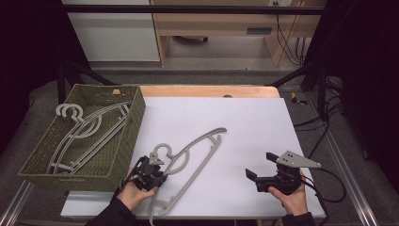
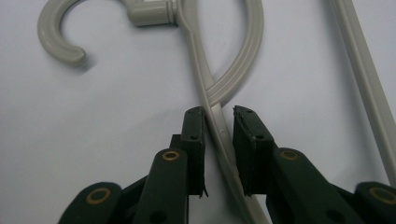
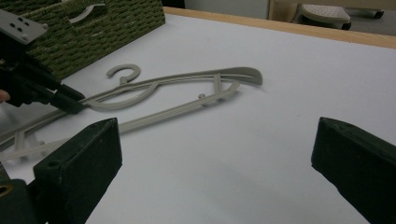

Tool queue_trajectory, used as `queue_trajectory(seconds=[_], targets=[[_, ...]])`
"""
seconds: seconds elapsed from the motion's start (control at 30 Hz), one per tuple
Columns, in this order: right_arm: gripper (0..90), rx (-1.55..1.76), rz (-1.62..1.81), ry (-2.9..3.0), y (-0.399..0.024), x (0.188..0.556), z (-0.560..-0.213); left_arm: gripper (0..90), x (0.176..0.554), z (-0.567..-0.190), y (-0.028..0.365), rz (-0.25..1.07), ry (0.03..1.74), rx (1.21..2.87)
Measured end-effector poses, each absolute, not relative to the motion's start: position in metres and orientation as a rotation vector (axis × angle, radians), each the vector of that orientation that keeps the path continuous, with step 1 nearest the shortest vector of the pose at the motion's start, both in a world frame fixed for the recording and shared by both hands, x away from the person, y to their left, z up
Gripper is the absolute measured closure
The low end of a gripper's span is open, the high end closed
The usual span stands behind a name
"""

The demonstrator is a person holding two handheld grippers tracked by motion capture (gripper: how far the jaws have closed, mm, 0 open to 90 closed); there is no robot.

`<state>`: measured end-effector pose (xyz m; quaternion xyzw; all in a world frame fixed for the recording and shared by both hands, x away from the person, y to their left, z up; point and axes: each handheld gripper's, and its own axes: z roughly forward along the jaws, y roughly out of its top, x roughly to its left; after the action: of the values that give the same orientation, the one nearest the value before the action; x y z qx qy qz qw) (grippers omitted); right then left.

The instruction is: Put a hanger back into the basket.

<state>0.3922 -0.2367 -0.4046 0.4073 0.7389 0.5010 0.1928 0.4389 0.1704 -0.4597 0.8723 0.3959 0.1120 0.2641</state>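
Grey hanger [image 1: 190, 157] flat on white surface [image 1: 244, 122], just right of green woven basket [image 1: 133, 123] holding more hangers [image 1: 84, 134], hook end toward basket. Left hand-held gripper [image 2: 218, 122] down at hanger's arm just below hook [image 2: 58, 32], jaws narrow with arm between them, left pad [image 2: 196, 135] close against it, small gap at other pad, firm clamp not confirmable. Right hand-held gripper [image 1: 258, 165] well apart at right, jaws spread wide, nothing between.

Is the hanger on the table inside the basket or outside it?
Outside. The hanger lies flat on the white table, right of the basket. The left gripper has its jaws around the hanger's arm.
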Motion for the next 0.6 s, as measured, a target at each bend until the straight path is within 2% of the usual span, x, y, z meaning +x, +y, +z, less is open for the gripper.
queue_trajectory(seconds=[0.23,0.4,0.47,0.6], targets=[[2.0,1.147,1.402,2.073,-0.237,0.392,-0.405,76.2,0.448,-0.460,0.175,0.318,1.054,2.322],[2.0,1.145,1.407,2.070,-0.237,0.392,-0.404,68.6,0.432,-0.454,0.182,0.311,1.067,2.342],[2.0,1.145,1.407,2.068,-0.238,0.391,-0.404,67.6,0.424,-0.455,0.184,0.256,1.067,2.368],[2.0,1.146,1.409,2.068,-0.238,0.391,-0.403,68.1,0.413,-0.459,0.182,0.310,1.085,2.391]])
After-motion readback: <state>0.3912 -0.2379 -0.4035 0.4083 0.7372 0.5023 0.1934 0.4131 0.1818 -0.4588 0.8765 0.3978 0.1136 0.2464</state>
